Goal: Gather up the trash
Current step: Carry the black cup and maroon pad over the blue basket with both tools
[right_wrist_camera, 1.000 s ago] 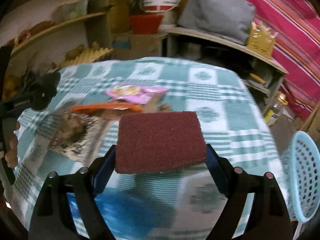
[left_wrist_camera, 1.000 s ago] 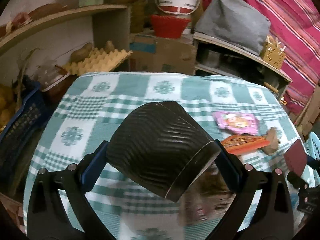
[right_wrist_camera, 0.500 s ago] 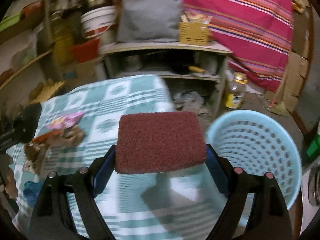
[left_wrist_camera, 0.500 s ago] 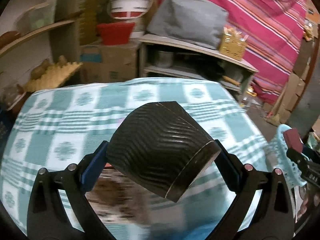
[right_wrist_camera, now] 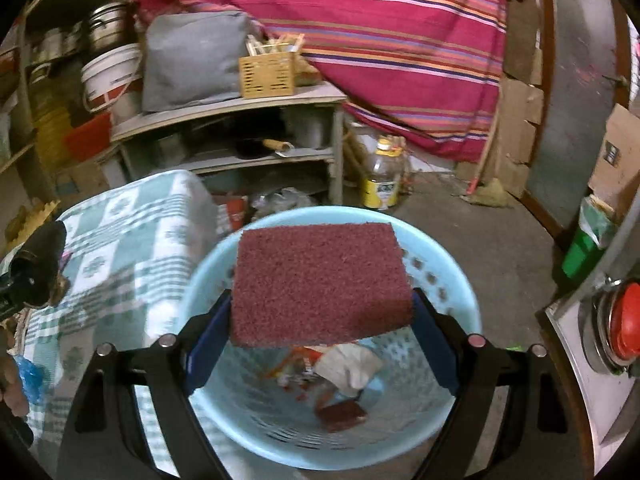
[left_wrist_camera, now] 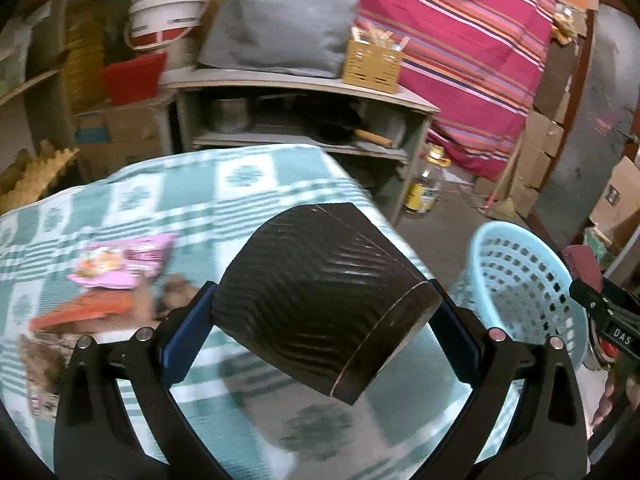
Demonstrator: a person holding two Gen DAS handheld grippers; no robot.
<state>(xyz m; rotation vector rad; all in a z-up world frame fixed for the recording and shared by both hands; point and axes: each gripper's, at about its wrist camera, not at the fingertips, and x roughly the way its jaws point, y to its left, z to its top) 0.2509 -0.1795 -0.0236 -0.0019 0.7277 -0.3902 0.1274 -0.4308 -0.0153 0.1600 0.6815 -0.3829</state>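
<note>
Right wrist view: the right gripper (right_wrist_camera: 320, 320) pinches a dark red scouring pad (right_wrist_camera: 320, 284) flat between its blue pads, jaws spread wide to the pad's width. Pad and gripper hang directly over the light blue perforated basket (right_wrist_camera: 460, 292), which stands on the floor just beside the table edge. In the basket's bottom, at about 6 o'clock from the pad, lie a crumpled white paper (right_wrist_camera: 348, 364), orange wrapper scraps (right_wrist_camera: 296, 360) and a small dark red piece (right_wrist_camera: 344, 416).

At 9 o'clock the green-and-white checked tablecloth (right_wrist_camera: 132, 240) covers the table, and the black cup shows at the frame's left edge.

Left wrist view: the left gripper (left_wrist_camera: 320, 320) clamps a black ribbed paper cup (left_wrist_camera: 316, 300) on its side, tilted, with its base toward 4 o'clock. It sits above the table's near corner. On the cloth (left_wrist_camera: 224, 184) at 9 o'clock lie a pink snack wrapper (left_wrist_camera: 120, 260) and, just below it, an orange wrapper (left_wrist_camera: 80, 312), with blurred brown litter (left_wrist_camera: 36, 356) nearby. At 3 o'clock stands the basket (left_wrist_camera: 520, 280), with the right gripper and its red pad at its far side.
</note>
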